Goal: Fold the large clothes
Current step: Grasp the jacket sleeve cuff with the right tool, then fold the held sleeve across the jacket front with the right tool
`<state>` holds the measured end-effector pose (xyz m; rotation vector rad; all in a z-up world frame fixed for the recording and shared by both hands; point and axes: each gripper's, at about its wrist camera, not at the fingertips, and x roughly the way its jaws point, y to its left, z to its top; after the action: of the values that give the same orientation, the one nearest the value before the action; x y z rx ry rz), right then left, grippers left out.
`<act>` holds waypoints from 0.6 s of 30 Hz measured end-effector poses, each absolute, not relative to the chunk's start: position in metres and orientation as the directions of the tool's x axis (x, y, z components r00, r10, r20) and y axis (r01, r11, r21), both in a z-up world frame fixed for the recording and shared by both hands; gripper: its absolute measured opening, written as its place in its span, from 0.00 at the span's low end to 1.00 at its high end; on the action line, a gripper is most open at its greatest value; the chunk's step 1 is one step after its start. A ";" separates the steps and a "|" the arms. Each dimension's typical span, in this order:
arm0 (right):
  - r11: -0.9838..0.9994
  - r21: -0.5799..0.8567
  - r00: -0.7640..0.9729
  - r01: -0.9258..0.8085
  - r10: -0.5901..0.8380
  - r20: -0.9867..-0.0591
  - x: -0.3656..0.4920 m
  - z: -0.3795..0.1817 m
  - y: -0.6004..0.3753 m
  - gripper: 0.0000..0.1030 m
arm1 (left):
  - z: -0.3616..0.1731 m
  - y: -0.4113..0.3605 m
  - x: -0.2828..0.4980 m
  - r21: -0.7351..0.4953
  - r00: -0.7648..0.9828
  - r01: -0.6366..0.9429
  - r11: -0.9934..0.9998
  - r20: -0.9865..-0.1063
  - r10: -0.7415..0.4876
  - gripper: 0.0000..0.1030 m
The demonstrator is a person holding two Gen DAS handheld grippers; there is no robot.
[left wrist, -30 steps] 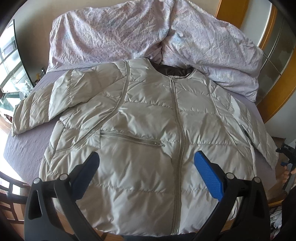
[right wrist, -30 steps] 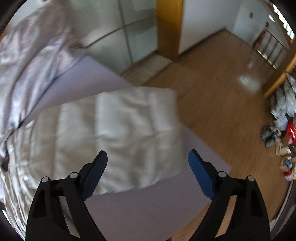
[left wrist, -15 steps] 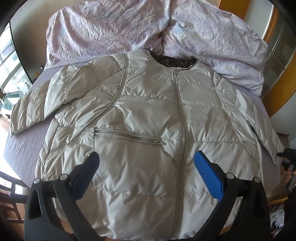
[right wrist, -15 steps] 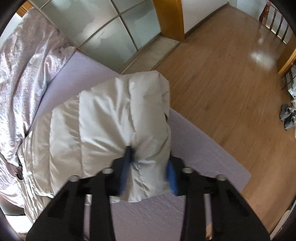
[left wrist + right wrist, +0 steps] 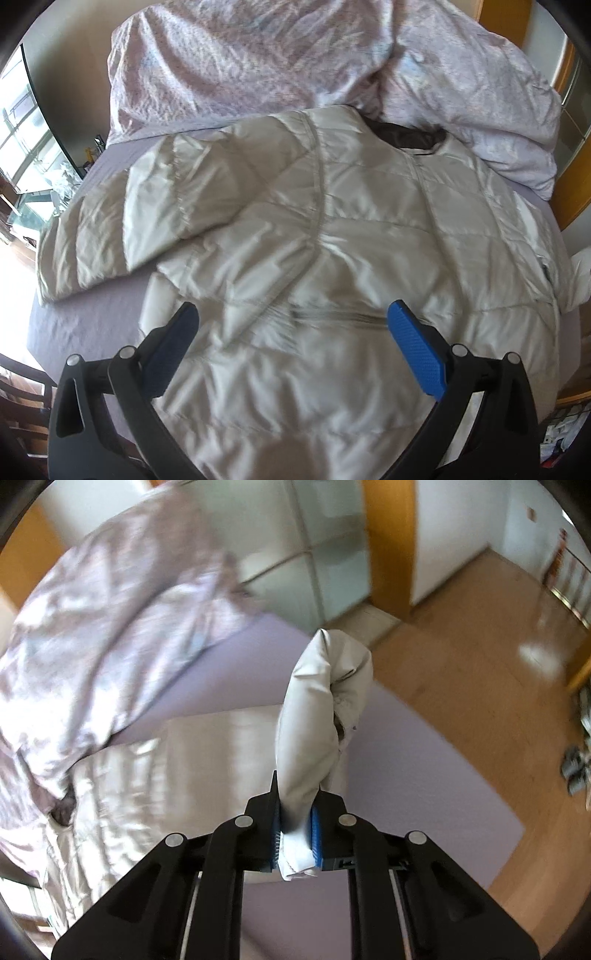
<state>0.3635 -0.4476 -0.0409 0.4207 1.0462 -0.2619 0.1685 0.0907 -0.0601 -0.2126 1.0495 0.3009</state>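
A beige quilted puffer jacket (image 5: pixel 332 258) lies front up on the lilac bed sheet (image 5: pixel 85 332), zipped, with its left sleeve (image 5: pixel 110 236) spread out to the side. My left gripper (image 5: pixel 291 325) is open and empty, hovering over the jacket's lower front near the pocket zip. My right gripper (image 5: pixel 295 830) is shut on the cuff end of the jacket's other sleeve (image 5: pixel 317 716) and holds it lifted above the sheet (image 5: pixel 424 775). The jacket body (image 5: pixel 166 775) lies to the left below it.
A crumpled pink duvet (image 5: pixel 295 59) is piled at the head of the bed, also in the right wrist view (image 5: pixel 110 627). Wooden floor (image 5: pixel 480 657) and glass closet doors (image 5: pixel 314 554) lie beyond the bed's edge. Clutter (image 5: pixel 576 768) sits on the floor at right.
My right gripper closed on the sleeve end and lifted it off the sheet. My left gripper moved forward and lower over the jacket, still open.
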 end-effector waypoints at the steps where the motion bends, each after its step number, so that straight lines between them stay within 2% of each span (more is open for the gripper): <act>1: 0.901 0.211 0.478 0.378 0.005 -0.878 0.372 -0.040 -0.428 0.13 | -0.061 0.096 0.170 -0.021 0.461 -0.347 0.938 -0.874 0.151 0.98; 9: 0.971 0.198 0.433 0.137 0.121 -0.893 0.416 -0.047 -0.268 0.13 | -0.066 0.138 0.174 -0.033 0.457 -0.354 0.935 -0.878 0.142 0.98; 18: 0.986 0.149 0.317 -0.071 0.164 -0.934 0.418 -0.081 -0.110 0.13 | -0.073 0.176 0.171 -0.020 0.441 -0.380 0.925 -0.883 0.162 0.98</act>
<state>0.4185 -0.1104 -0.0815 0.0853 1.2391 0.1549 0.1710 0.1759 -0.0733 -0.2283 1.0639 0.3395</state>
